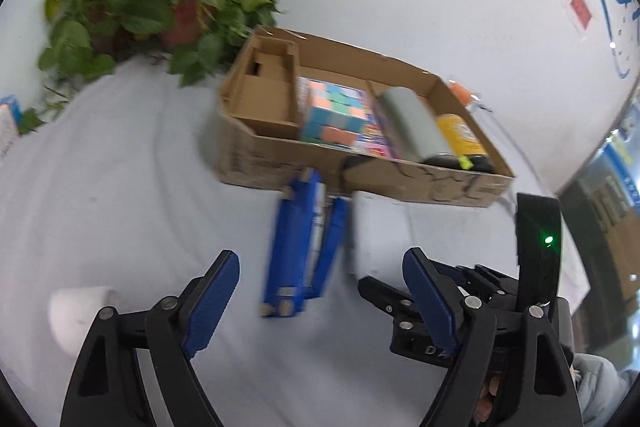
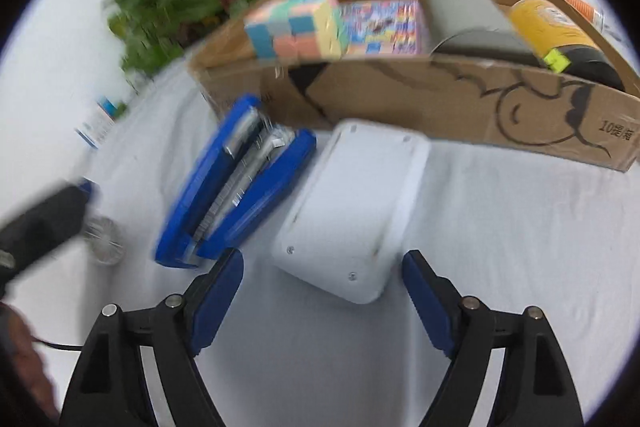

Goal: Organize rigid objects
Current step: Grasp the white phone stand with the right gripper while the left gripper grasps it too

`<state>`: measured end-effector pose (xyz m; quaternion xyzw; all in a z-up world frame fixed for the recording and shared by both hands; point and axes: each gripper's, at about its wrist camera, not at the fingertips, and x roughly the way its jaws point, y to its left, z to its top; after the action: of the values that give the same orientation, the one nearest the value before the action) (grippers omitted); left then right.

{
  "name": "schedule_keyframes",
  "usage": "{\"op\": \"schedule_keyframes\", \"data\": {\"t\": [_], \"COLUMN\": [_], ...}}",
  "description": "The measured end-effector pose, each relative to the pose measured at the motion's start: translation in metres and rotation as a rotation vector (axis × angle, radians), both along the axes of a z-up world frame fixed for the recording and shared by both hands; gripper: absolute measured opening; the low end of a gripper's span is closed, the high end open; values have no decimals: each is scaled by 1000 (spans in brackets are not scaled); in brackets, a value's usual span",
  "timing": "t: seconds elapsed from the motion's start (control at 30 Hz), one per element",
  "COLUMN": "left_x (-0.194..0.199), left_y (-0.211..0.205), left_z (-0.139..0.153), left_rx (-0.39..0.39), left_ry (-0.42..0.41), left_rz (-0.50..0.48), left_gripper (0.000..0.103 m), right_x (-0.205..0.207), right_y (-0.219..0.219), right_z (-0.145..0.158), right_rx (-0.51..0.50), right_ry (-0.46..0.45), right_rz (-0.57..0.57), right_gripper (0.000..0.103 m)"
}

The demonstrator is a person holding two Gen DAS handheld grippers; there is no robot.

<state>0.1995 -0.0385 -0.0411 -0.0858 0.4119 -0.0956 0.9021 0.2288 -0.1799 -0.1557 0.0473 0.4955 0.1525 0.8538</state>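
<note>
Right wrist view, right claw wide apart, empty, white box just ahead

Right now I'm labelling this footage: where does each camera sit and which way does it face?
Left wrist: on the left gripper, facing down at the blue stapler; the right gripper and a sleeve show.
Right wrist: on the right gripper, facing down at the white box; the left gripper shows, blurred.
Shared: stapler, white box, cardboard tray.
</note>
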Motion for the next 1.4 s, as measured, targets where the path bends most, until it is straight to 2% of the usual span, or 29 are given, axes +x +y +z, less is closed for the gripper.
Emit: {"op": "schedule_keyframes", "data": {"t": [0.03, 0.07, 0.1, 0.2, 0.27, 0.37, 0.43, 0.5, 0.57, 0.63, 0.67, 0.73, 0.8, 0.87, 0.93, 1.0, 1.07, 1.17, 1.2, 1.33, 1.37, 1.4], "left_x": [-2, -3, -5, -7, -5, 6, 13, 23, 33, 36, 36, 35, 31, 27, 26, 28, 29, 33, 34, 32, 32, 31], "left_y": [3, 6, 9, 10, 5, -13, -30, -52, -79, -97, -104, -121, -143, -166, -183, -190, -190, -182, -179, -165, -160, -155], "left_z": [-1, -2, -4, -8, -12, -24, -32, -45, -62, -70, -70, -61, -48, -39, -37, -39, -46, -56, -60, -64, -64, -62], "left_rx": [6, 3, -5, -32, -89, -253, -322, -365, -392, -386, -361, -365, -355, -385, -400, -369, -328, -233, -201, -189, -204, -218], "left_ry": [-1, -1, 2, 10, 30, 102, 142, 203, 286, 326, 324, 311, 295, 288, 290, 278, 275, 275, 268, 251, 249, 248], "left_rz": [12, 20, 22, -2, -43, -136, -200, -261, -326, -345, -345, -387, -453, -541, -583, -565, -507, -438, -420, -382, -371, -364], "left_gripper": [82, 82, 82, 82, 82, 82, 81, 64, 51, 47, 46, 44, 44, 47, 51, 66, 74, 75, 75, 75, 75, 75], "right_x": [-1, -4, -7, -16, -23, -33, -39, -43, -47, -51, -53, -57, -59, -67, -74, -84, -91, -83, -76, -53, -54, -54], "right_y": [6, 13, 17, 9, -12, -53, -79, -97, -111, -118, -121, -132, -147, -160, -167, -180, -183, -173, -169, -136, -129, -124], "right_z": [0, 0, -1, 3, 6, 7, 3, -3, -11, -12, -11, -7, 0, 16, 28, 34, 38, 32, 27, 9, 8, 7], "right_rx": [-40, -109, -139, -116, -12, 230, 395, 516, 624, 665, 657, 617, 534, 372, 235, 165, 95, -44, -51, -84, -136, -178], "right_ry": [-35, -68, -78, -95, -68, 19, 92, 144, 187, 197, 199, 187, 156, 97, 49, 2, -42, -97, -96, -47, -74, -81], "right_rz": [-5, -8, -5, -1, -5, -11, -20, -35, -31, -19, -16, -23, -55, -105, -134, -146, -136, -123, -107, -22, -40, -61], "right_gripper": [79, 70, 66, 65, 64, 64, 65, 65, 65, 66, 67, 70, 84, 85, 85, 85, 85, 85, 85, 84, 79, 65]}}
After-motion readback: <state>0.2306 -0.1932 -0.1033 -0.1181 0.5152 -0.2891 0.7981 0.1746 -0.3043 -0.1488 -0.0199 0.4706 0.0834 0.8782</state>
